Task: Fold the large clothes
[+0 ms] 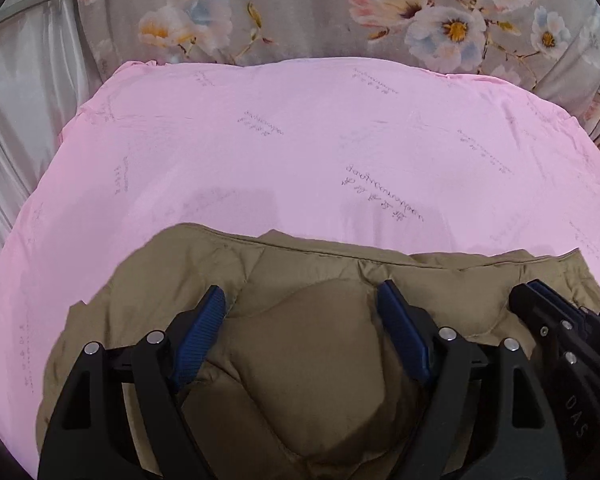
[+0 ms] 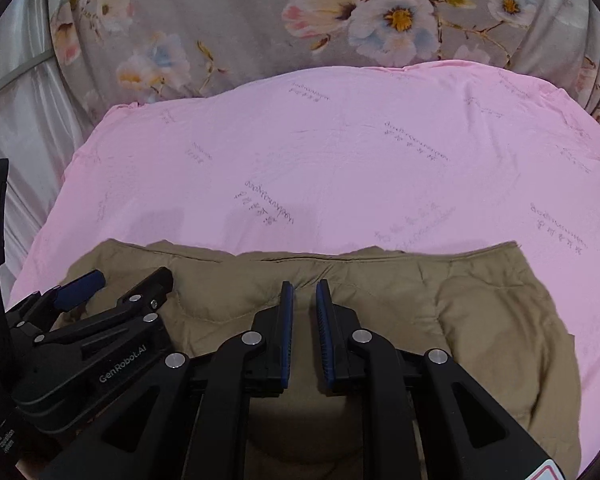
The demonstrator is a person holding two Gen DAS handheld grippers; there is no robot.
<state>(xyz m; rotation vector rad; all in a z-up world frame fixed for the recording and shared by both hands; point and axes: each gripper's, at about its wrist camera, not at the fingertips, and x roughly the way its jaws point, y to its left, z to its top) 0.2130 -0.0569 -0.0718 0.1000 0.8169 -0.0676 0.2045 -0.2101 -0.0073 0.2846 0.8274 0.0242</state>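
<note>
Khaki quilted fabric, puffy and padded, is filling the lower half of both views: a tan down jacket [image 1: 320, 340] is being shown lying bunched on a pink sheet [image 1: 300, 140] that is covering the bed. A floral curtain [image 1: 300, 8] is hanging across the top of the frame.

In the left wrist view, going from left to right, the jacket's edge is seen curling up at lower left, then the left tongs [image 1: 302, 300] are being held wide apart over a swollen quilted panel at lower centre. No cloth is being pinched; the blue pads [image 1: 202, 332] are standing clear on either side of the bulge. At the lower right edge the right tongs [image 1: 540, 300] are being seen side-on.

In the right wrist view the left tongs [image 2: 112, 284] are appearing at lower left, and the right tongs [image 2: 304, 292] at lower centre are being held narrow, with a slim gap and nothing between them. The jacket [image 2: 480, 320] is spreading flatter toward the lower right.

The garment is being judged as light but bulky, soft and springy: the filling will likely be pushing back against any fold, and the smooth shell may be slipping. A hold is best being taken at a stitched seam or at the hem [image 2: 460, 254] along the upper edge, where the layers are thin, rather than on a puffed panel.
</note>
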